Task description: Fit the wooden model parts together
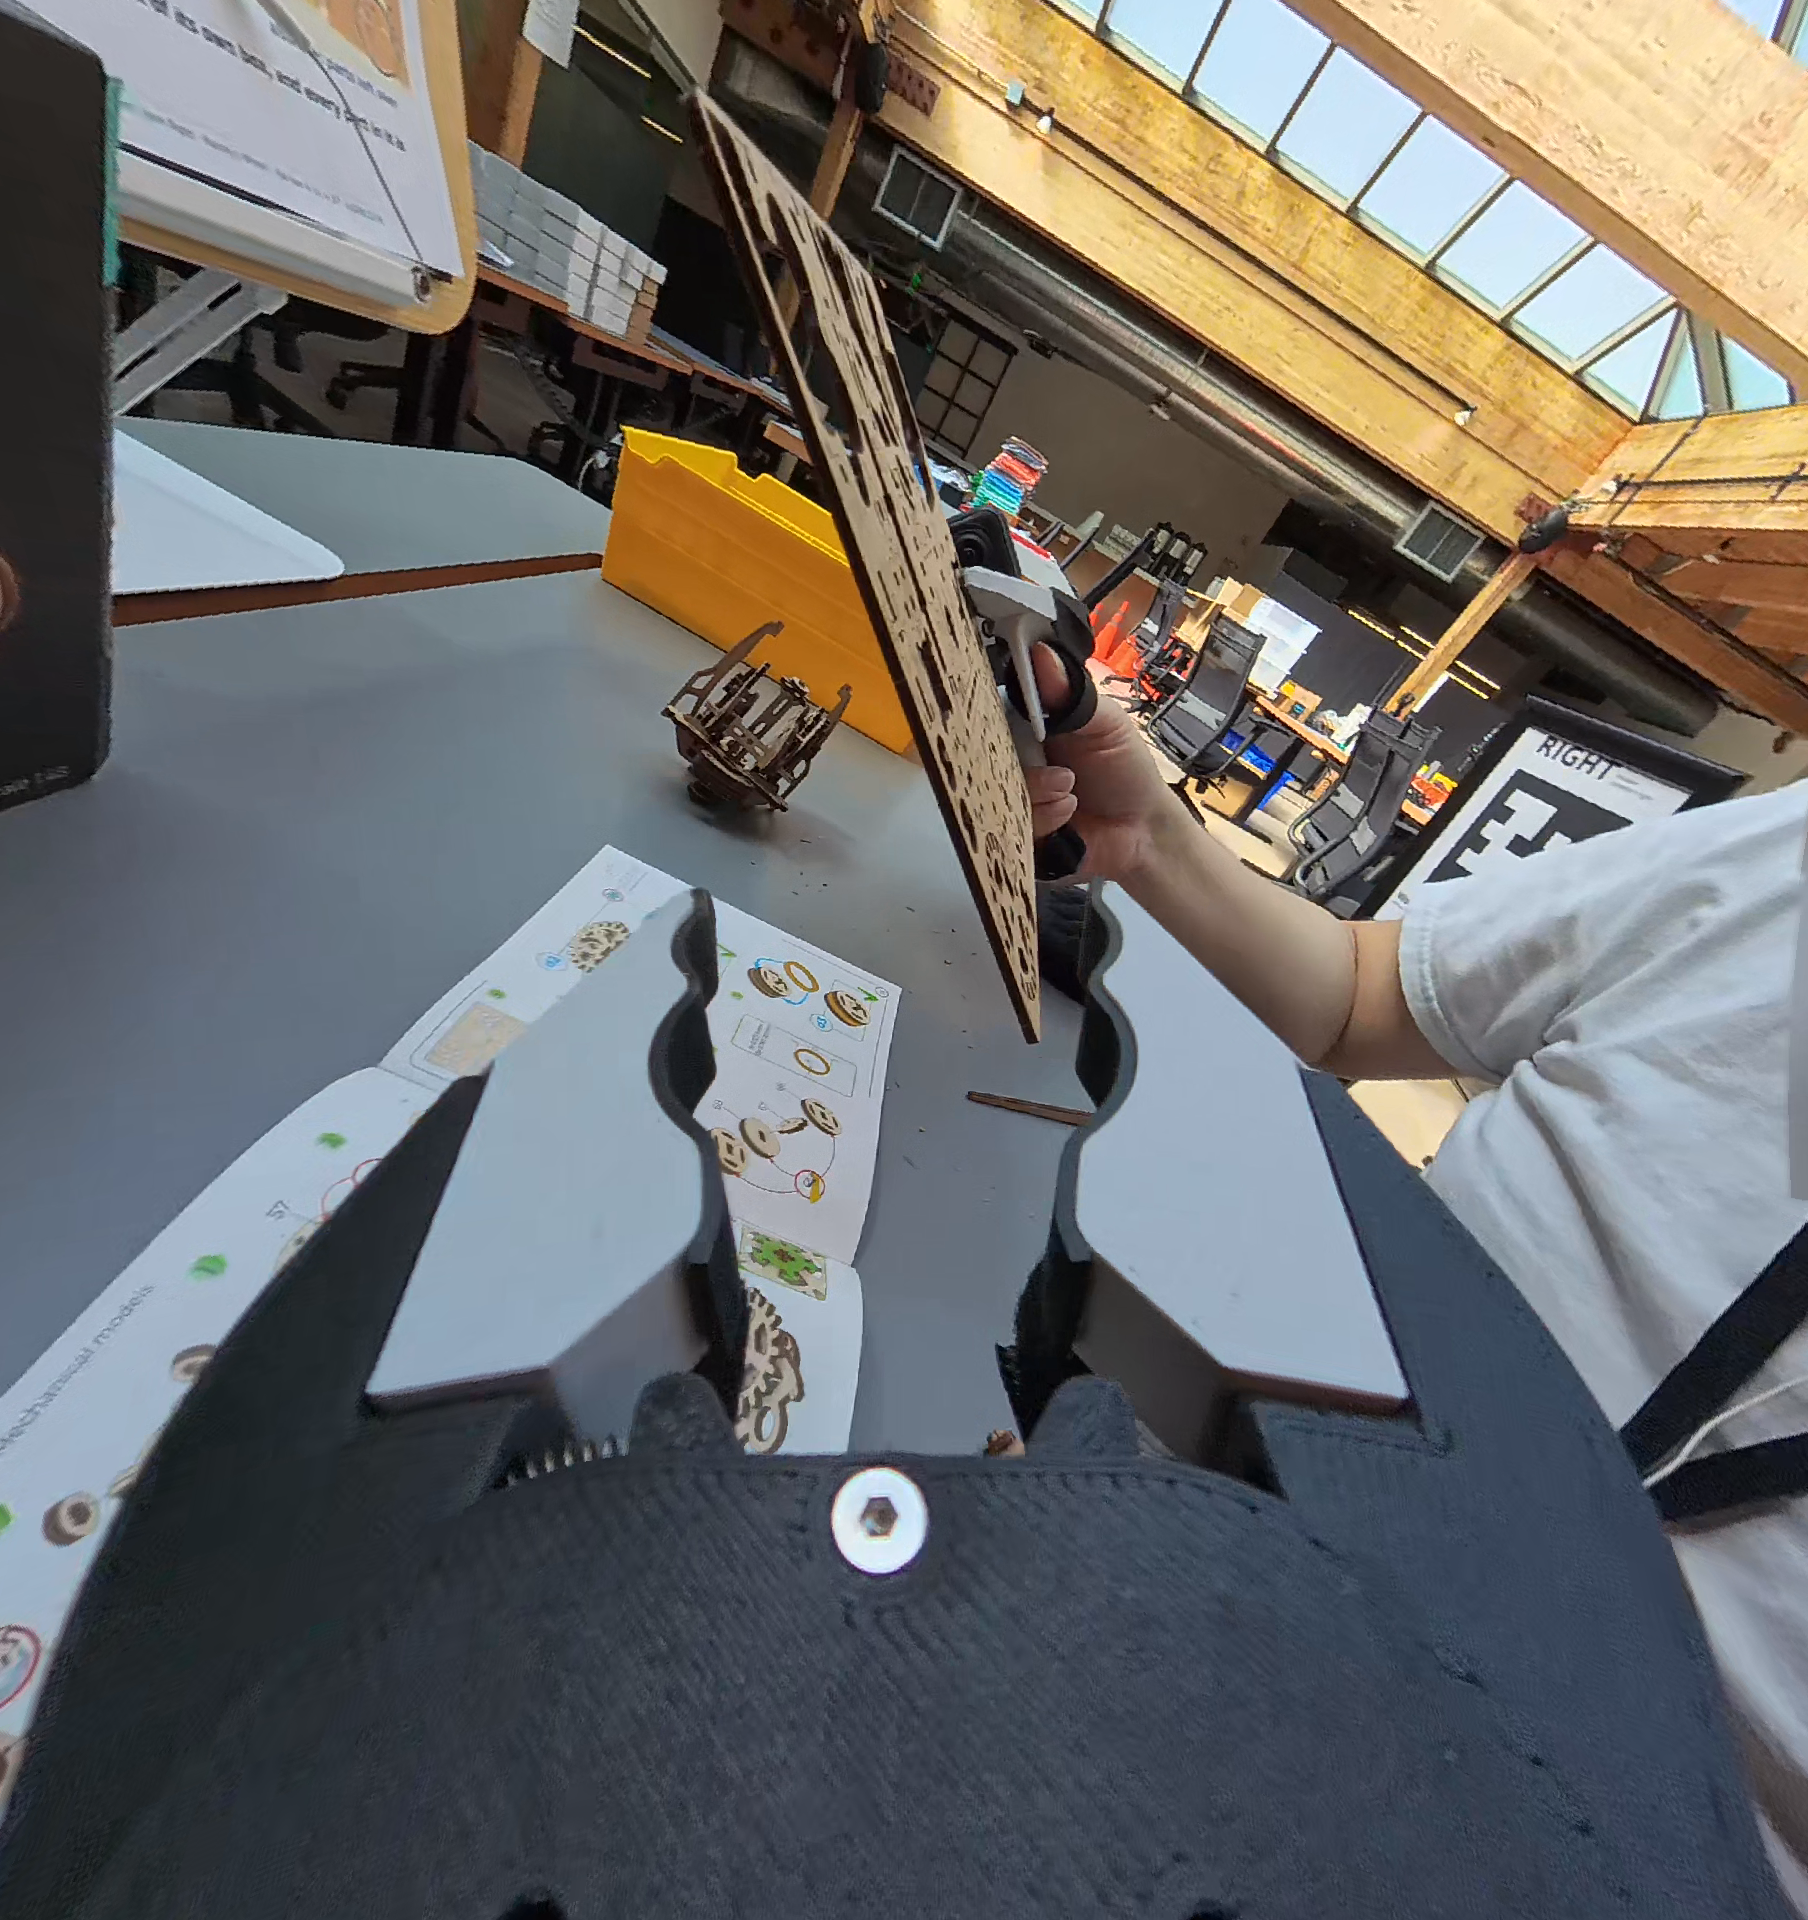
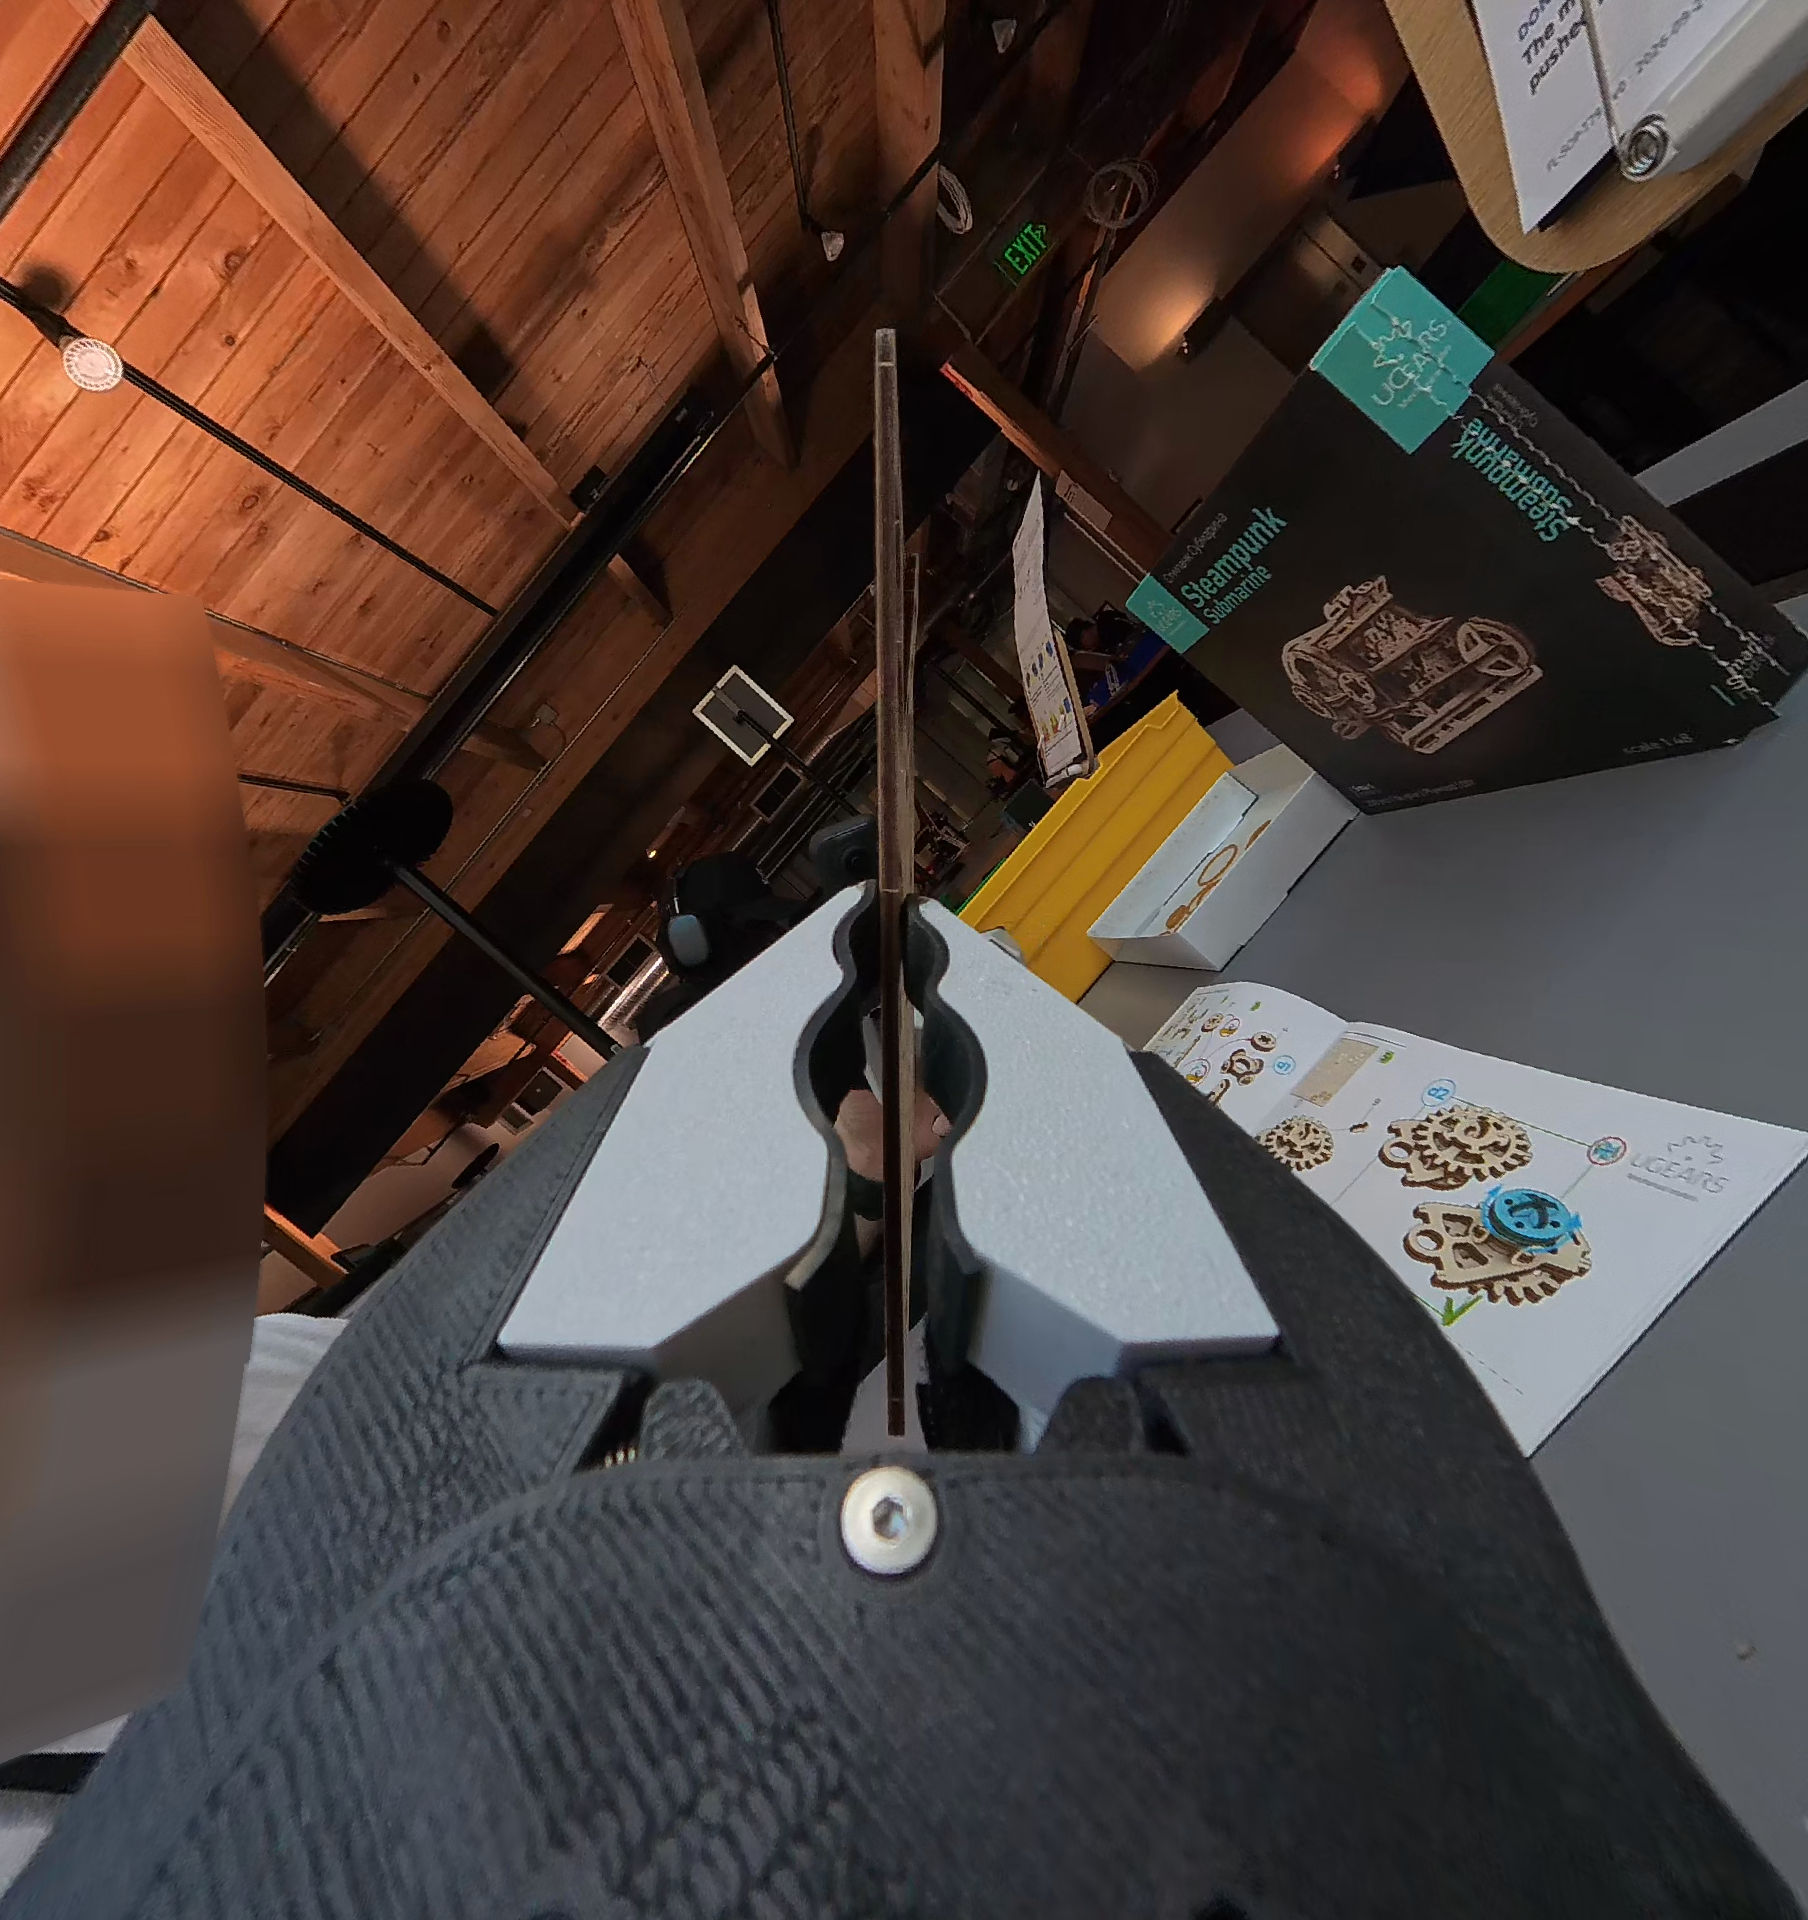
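1. Left wrist view: my left claw (image 1: 895, 940) hangs over the grey table (image 1: 287, 831) with its two fingers spread wide and nothing between them. Under it lies the open instruction booklet (image 1: 817, 1049).
2. This view alone shows the broad face of the laser-cut plywood parts sheet (image 1: 884, 540), tilted and raised off the table, with my right claw (image 1: 993, 613) and hand (image 1: 1097, 779) behind it.
3. Only here do I see the partly built wooden model (image 1: 744, 732) standing on the table just beside the yellow bin (image 1: 734, 551), and a thin wooden stick (image 1: 1030, 1108) lying near my right finger.
4. Right wrist view: my right claw (image 2: 887, 914) is clamped on the parts sheet (image 2: 887, 623), seen edge-on as a thin dark line running up between the fingers.
5. This view alone shows the front of the black kit box (image 2: 1482, 613), and a white box (image 2: 1217, 873) beside the yellow bin (image 2: 1108, 842).
6. The booklet (image 2: 1565, 1226) lies open on the table (image 2: 1606, 935) to the right.
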The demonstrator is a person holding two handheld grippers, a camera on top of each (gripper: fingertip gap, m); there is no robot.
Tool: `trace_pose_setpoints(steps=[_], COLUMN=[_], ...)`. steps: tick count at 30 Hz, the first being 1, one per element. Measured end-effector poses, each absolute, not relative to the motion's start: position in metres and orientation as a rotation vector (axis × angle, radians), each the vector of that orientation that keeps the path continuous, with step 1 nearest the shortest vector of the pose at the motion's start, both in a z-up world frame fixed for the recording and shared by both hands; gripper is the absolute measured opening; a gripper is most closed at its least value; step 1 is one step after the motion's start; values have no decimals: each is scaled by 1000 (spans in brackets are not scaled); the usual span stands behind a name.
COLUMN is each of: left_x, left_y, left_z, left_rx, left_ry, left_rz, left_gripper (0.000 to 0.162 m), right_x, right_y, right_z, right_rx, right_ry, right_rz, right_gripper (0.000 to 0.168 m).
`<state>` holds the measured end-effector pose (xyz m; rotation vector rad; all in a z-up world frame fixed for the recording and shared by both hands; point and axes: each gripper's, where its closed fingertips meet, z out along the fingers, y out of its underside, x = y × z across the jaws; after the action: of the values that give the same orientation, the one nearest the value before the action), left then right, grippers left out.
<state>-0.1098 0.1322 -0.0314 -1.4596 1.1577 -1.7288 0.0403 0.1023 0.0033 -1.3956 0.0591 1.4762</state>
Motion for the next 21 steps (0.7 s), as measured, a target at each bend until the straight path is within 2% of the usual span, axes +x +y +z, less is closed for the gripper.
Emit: trace_pose_setpoints(steps=[3,6,8,12,21], left_x=[-113,-121,-124,-135,-124], left_y=[121,122,128,132,159], left_z=[-21,-13,-11,3,-20], left_rx=[-1394,-1348,-1358,-1280,-1474], left_ry=[1180,1156,1117,1054,981], left_rz=[-1827,-1890,-1905,-1977,-1717], left_gripper=[58,64,56,0,0], right_x=[40,40,38,37,40], right_y=[101,101,100,100,101], right_z=[5,6,6,6,4], right_rx=[-1380,-1372,-1371,-1374,-1383], right_ry=[51,48,42,34,46], right_rz=[1471,1476,1485,1499,1503], right_gripper=[0,0,0,0,0])
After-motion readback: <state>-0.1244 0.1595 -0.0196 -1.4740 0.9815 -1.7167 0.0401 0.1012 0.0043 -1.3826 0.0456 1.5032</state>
